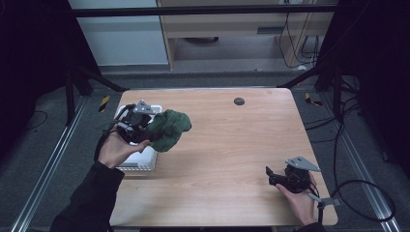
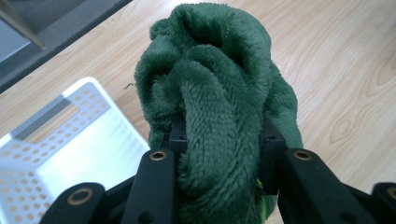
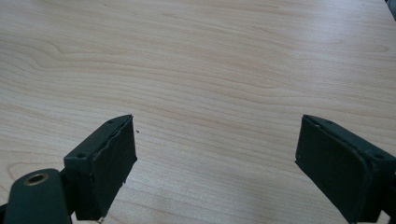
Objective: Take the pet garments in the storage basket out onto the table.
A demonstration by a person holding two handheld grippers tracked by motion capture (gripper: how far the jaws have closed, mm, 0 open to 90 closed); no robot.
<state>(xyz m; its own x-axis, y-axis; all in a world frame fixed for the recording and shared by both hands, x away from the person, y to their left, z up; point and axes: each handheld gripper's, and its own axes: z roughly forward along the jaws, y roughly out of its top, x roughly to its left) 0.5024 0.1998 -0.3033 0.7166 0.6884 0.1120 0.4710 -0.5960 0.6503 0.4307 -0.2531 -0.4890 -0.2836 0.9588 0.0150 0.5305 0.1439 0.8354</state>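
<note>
1. Near the right front corner of the light wood-grain desk point(image 1: 227, 145), the right gripper point(image 1: 274, 177) rests low in a person's hand, its fingers point(image 3: 109, 163) spread wide apart over bare wood.
2. At the left side of the desk, the left gripper point(image 1: 145, 129) is held up in the other hand, its fingers point(image 2: 163, 172) clamped on a crumpled dark green fleece cloth point(image 2: 219, 102).
3. Bunched cloth point(image 1: 169, 128) hangs just beside and partly above the right edge of a white perforated plastic basket point(image 1: 140, 162), which sits on the desk's left edge.
4. Farther back, a small round black disc point(image 1: 239, 101) lies on the desk.
</note>
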